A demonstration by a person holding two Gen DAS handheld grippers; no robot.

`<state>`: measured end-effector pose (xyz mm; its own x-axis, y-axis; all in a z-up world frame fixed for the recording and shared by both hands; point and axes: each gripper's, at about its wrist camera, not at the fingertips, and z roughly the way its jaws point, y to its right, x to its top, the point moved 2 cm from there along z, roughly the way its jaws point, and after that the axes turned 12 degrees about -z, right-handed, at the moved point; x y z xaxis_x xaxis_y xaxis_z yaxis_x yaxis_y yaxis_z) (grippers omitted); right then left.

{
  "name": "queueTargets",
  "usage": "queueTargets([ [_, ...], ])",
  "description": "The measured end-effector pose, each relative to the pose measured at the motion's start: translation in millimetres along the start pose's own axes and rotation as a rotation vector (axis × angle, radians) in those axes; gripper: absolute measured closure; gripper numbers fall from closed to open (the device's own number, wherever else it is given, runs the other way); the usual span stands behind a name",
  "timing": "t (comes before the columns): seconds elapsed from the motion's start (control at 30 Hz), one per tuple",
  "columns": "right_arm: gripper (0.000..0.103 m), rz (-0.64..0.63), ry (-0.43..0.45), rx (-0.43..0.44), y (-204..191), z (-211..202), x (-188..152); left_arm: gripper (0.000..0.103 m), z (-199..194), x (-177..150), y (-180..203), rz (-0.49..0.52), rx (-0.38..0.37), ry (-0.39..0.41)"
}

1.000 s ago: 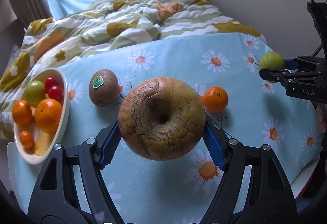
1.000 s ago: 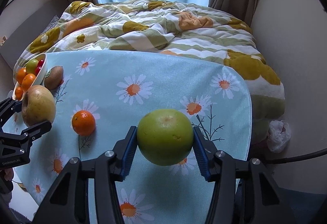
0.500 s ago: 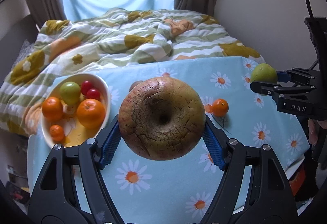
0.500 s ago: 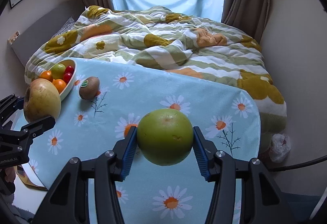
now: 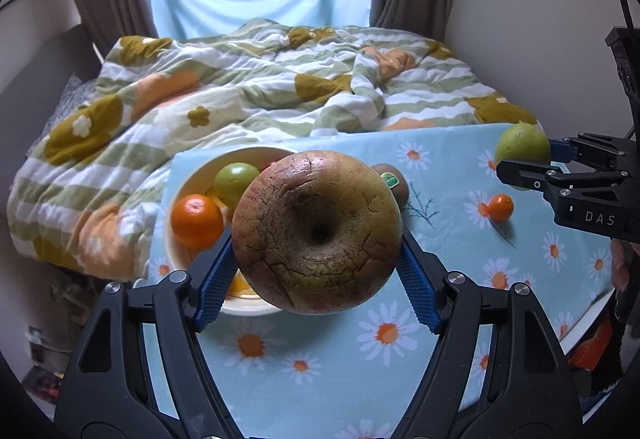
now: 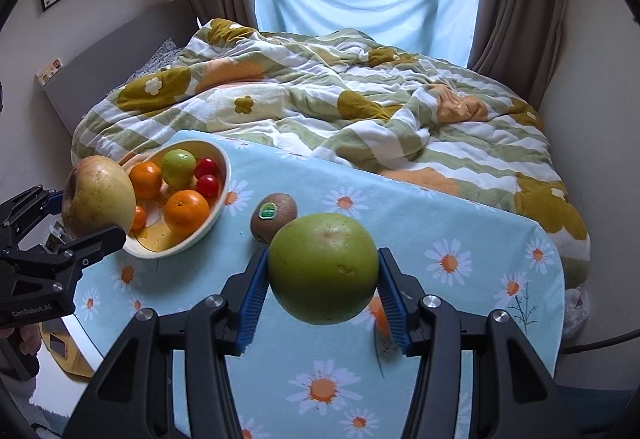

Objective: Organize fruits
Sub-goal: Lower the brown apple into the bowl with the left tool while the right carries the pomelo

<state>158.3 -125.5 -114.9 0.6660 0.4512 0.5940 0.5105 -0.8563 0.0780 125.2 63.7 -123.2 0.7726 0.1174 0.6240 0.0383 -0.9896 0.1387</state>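
Observation:
My left gripper (image 5: pixel 316 271) is shut on a large cracked brown-yellow apple (image 5: pixel 316 231), held in the air just in front of the cream bowl (image 5: pixel 176 183); it also shows in the right wrist view (image 6: pixel 98 195). My right gripper (image 6: pixel 322 291) is shut on a green round fruit (image 6: pixel 324 269), held above the daisy tablecloth (image 6: pixel 440 223); it also shows in the left wrist view (image 5: pixel 522 145). The bowl (image 6: pixel 222 167) holds oranges, a green apple and small red fruits. A kiwi (image 6: pixel 274 217) and a small orange (image 5: pixel 501 207) lie on the cloth.
The table stands against a bed with a rumpled flowered duvet (image 6: pixel 320 87). A wall is close on the right (image 5: pixel 540 19). The table's near-left edge (image 6: pixel 86 343) and right edge (image 6: pixel 560 279) drop off to the floor.
Both grippers have risen and drawn back, keeping their fruits. The left one has swung toward the bowl, which now sits right behind the apple. The kiwi now shows just behind the green fruit.

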Motion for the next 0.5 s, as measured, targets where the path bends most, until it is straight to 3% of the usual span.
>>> queueTargets([
  [0.5,0.054,0.068,-0.03,-0.037,-66,39,36,0.022,51,21,-69,0.101,-0.074,-0.05],
])
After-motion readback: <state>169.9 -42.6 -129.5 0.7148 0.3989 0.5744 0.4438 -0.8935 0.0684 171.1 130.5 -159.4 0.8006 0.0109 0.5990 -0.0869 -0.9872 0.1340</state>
